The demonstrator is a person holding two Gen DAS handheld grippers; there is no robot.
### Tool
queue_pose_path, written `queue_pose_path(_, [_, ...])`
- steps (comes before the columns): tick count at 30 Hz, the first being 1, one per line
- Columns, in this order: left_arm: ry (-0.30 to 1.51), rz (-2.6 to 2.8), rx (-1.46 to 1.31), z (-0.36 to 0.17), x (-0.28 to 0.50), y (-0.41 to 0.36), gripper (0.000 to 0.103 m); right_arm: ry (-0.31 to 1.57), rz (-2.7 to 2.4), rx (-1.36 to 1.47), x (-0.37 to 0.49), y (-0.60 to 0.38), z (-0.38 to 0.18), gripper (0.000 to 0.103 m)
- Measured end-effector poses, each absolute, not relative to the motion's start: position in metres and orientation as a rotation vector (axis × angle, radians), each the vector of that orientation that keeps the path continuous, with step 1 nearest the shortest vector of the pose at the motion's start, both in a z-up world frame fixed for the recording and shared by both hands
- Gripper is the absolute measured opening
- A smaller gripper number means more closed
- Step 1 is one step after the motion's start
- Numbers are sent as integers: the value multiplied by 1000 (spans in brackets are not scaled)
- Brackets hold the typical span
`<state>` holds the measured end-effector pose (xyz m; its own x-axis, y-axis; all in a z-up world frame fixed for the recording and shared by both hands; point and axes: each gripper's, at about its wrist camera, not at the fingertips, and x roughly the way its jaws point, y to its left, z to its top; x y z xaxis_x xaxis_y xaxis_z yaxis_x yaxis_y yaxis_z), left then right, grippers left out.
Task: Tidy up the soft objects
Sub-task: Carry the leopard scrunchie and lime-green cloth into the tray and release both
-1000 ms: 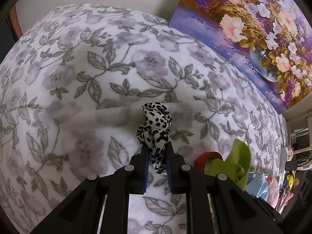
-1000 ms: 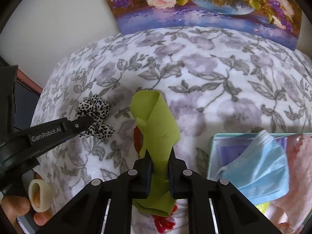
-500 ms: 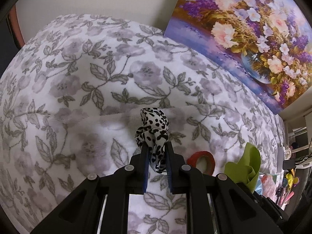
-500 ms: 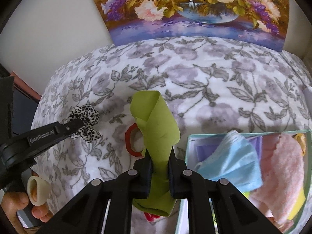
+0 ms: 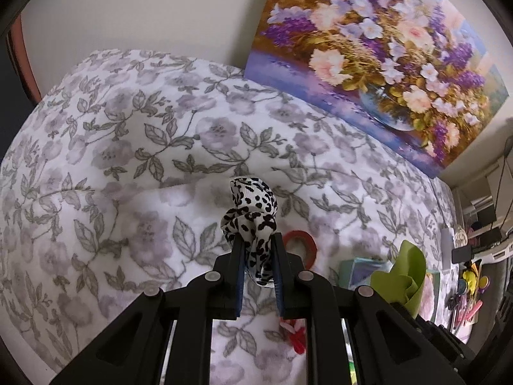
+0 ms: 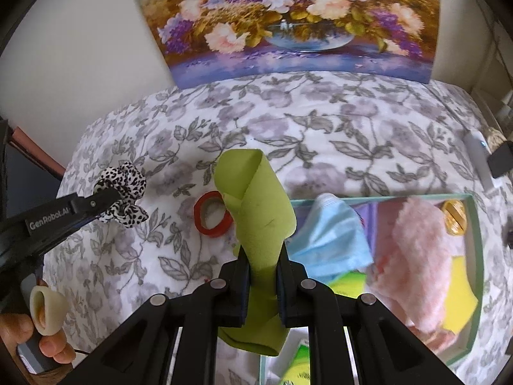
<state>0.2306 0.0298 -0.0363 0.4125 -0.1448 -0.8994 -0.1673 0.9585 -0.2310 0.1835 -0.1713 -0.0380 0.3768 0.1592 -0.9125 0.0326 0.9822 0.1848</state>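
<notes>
While both of my grippers point steeply down over the bed, each carries one soft thing clear of the covers. My left gripper (image 5: 256,250) is clenched on a black-and-white spotted scrunchie (image 5: 251,211), pinched at its lower folds so that the ruffled loop stands up past the fingertips — a hold low on the fabric, which I judge keeps it from slipping out. My right gripper (image 6: 261,256) is clamped on a lime-green fabric band (image 6: 253,211); its curled top rises above the jaws and its tail hangs below them.

Just right of the green band, toward the bed's right edge, lies an open teal box (image 6: 477,256) that already holds a blue face mask (image 6: 333,234), something pink and fluffy (image 6: 420,250), a yellow piece and a gold item in its far corner. I take the box as the place for both held things, the band being the nearer.

On the floral bedspread (image 6: 320,134), between my two grippers, a red ring (image 6: 211,218) lies flat, not yet gathered. A flower painting (image 6: 288,19) leans against the wall at the bed's far edge.
</notes>
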Motion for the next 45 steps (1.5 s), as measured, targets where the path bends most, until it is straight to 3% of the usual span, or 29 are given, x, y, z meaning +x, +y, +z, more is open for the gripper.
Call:
queue_pose_path(14, [1129, -52, -184, -8, 183, -25, 16, 1192, -5, 275, 121, -220, -23, 15])
queue_pose_path(28, [1171, -173, -70, -23, 124, -98, 16, 1206, -78, 349, 82, -263, -29, 15])
queue_pose_path(45, [1241, -302, -5, -42, 112, -170, 16, 1166, -295, 430, 64, -362, -29, 15])
